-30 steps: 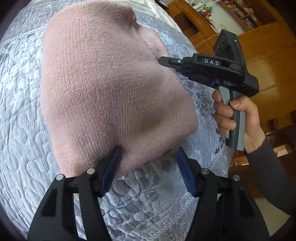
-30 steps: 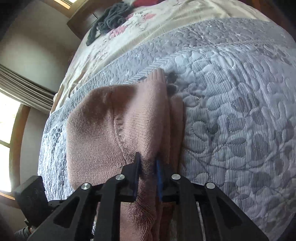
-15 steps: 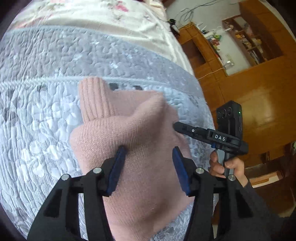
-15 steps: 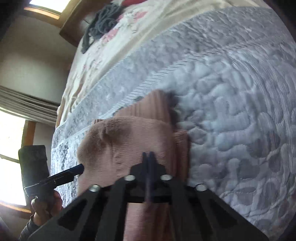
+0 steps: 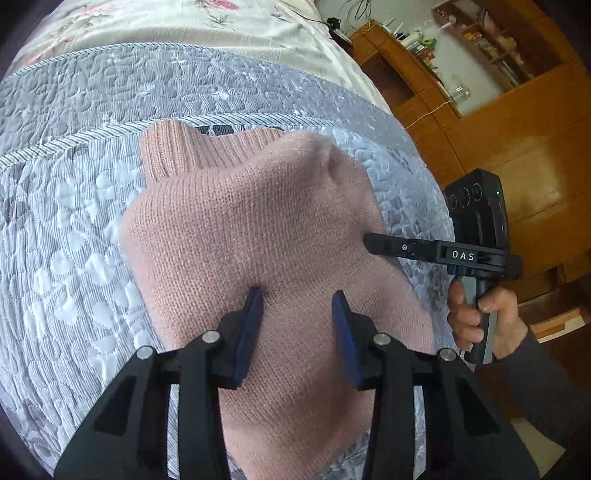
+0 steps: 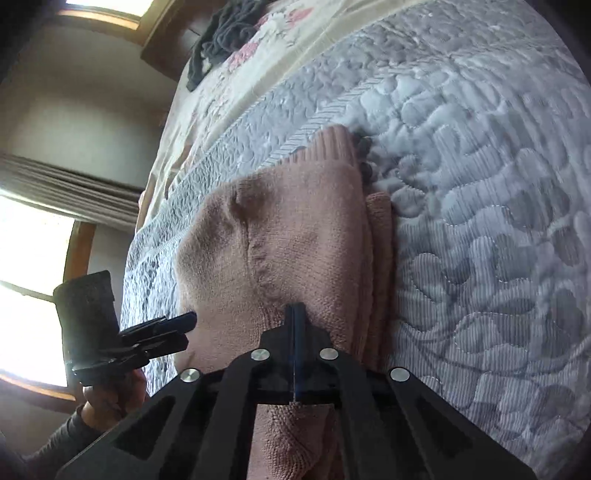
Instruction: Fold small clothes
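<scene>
The bed point(image 5: 66, 229) wears a grey quilt point(image 6: 480, 229) with puffy stitched leaf and flower shapes and a stripy band running across it. A pink knitted sweater point(image 5: 266, 229) lies right on the quilt — bunched up, with its ribbed edge point(image 5: 166, 151) poking out at the far end and resting on the stripy band. Past the grey part comes a cream cover point(image 5: 192, 22) with pink flowers. Far off on that cream cover sits a dark pile of cloth point(image 6: 221, 40) — too small to tell what it is.
</scene>
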The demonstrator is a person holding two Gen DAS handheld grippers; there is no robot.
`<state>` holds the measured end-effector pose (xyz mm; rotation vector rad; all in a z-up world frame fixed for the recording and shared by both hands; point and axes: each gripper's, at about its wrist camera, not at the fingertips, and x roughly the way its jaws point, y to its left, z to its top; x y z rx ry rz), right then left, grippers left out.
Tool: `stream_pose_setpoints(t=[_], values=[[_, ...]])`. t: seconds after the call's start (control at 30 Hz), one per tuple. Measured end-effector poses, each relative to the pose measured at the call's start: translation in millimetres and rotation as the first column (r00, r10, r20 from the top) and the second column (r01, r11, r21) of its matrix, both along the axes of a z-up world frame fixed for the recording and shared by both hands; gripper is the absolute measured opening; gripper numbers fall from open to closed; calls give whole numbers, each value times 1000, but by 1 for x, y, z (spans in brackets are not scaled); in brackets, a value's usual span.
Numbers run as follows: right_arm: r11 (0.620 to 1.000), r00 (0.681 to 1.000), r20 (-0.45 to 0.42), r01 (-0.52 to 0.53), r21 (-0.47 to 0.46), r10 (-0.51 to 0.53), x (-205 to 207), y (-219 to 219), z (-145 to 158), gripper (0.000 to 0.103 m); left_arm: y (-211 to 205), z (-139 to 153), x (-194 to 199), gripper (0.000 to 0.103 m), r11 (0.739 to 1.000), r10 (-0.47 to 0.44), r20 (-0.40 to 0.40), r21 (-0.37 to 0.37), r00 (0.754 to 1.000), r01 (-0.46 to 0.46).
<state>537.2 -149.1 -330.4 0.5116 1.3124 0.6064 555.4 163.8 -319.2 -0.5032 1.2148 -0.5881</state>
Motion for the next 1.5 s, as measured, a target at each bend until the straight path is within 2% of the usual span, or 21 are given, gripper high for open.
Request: stream_pose_setpoints(t=[0.1, 0.13, 0.23, 0.3, 0.33, 0.37, 0.4, 0.47, 0.57, 0.6, 0.63, 0.7, 0.77, 0.83, 0.87, 0.93, 0.97, 1.0, 1.13, 1.37, 1.5], values=[[997, 999, 32, -16, 81, 14, -22, -1, 24, 4, 9, 23, -12, 41, 998, 1, 46, -64, 999, 2], [996, 998, 44, -42, 75, 39, -33, 1, 27, 4, 9, 27, -21, 41, 998, -11, 59, -66, 998, 15], [998, 998, 2, -58, -20, 58, -46, 1, 1, 0, -2, 5, -35, 37, 998, -48, 14, 36, 999, 47], [999, 999, -6, -40, -18, 40, -49, -5, -8, 0, -2, -2, -35, 30, 999, -27, 7, 25, 1000, 27], [999, 999, 3, -35, -26, 35, -52, -6, -2, 0, -1, 1, -34, 31, 1000, -7, 0, 21, 1000, 7], [999, 999, 16, -29, -26, 30, -56, -6, 8, 0, 0, 7, -35, 36, 1000, 4, -1, 12, 1000, -4], [1000, 999, 27, -24, -8, 24, -62, -9, 17, 5, 2, 14, -39, 46, 1000, 12, 4, -6, 1000, -12], [998, 999, 41, -37, 52, 34, -77, -11, 33, 6, 9, 29, -54, 53, 998, 21, 22, -56, 1000, -19], [995, 995, 7, -99, 12, 99, -101, -7, 19, 9, 16, 26, -82, 72, 999, 46, 19, -19, 999, -45], [993, 993, -25, -116, -34, 116, -104, -3, 4, 7, 13, 15, -88, 73, 999, 38, -11, 5, 999, -37], [990, 992, -38, -119, -78, 117, -107, -5, -11, 0, 14, 6, -98, 73, 999, 34, -36, 36, 999, -33], [995, 995, -54, -92, -45, 89, -108, -15, -16, 0, 17, -9, -113, 71, 997, 50, -79, 63, 996, -45], [997, 996, -44, -71, 23, 72, -107, -25, 0, 11, 30, -8, -126, 73, 996, 85, -84, 3, 993, -85], [996, 999, -14, -28, 80, 29, -100, -40, 19, 37, 47, -5, -135, 78, 991, 131, -73, -31, 989, -134], [995, 1000, -21, 5, 104, -2, -93, -50, 25, 44, 56, -4, -136, 81, 987, 154, -67, -39, 986, -156], [987, 997, -54, 68, 143, -61, -71, -68, 27, 78, 71, -8, -134, 83, 982, 180, -75, -49, 981, -184], [983, 994, -75, 89, 159, -78, -58, -73, 24, 83, 76, -12, -131, 84, 980, 185, -88, -57, 979, -191], [978, 991, -104, 106, 182, -88, -45, -79, 20, 87, 80, -18, -127, 86, 978, 186, -111, -76, 976, -195], [946, 968, -236, 148, 287, -80, 8, -76, -11, 88, 86, -49, -116, 94, 953, 165, -237, -211, 957, -216], [979, 967, -255, 33, 203, 20, 59, -19, -36, 88, 74, -76, -100, 97, 951, 81, -281, -266, 956, -158], [985, 968, -244, -10, 173, 53, 69, -5, -40, 88, 68, -88, -92, 98, 931, 53, -281, -334, 958, -149]])
